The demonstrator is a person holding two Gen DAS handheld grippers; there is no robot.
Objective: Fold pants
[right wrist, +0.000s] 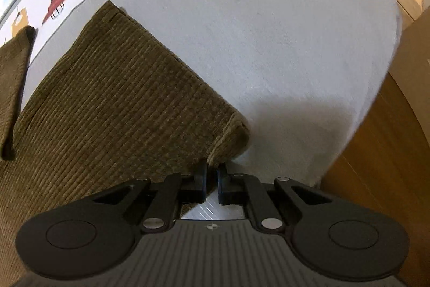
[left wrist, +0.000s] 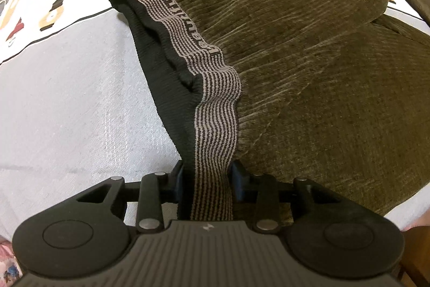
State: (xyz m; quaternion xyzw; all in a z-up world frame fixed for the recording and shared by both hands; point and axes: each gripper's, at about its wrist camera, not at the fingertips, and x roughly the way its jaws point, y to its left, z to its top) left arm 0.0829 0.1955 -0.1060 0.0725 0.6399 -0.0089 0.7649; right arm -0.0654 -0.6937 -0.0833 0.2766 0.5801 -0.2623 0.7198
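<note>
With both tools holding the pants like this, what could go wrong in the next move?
1. The right tool pinches only the very corner of the leg hem, so the thick corduroy may slip out when pulled.
2. The left tool holds the striped waistband, which is elastic; it may stretch and leave the fold uneven.
3. The hem lies near the edge of the white sheet, so the cloth could slide off.

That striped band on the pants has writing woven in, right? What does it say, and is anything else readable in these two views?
"B": large letter on the striped waistband of the olive corduroy pants, seen sideways.
More woven letters follow along the waistband, too distorted to read.
Lightning-bolt sign: on the left gripper body.
Small round emblem: on the right gripper body, unreadable.
</note>
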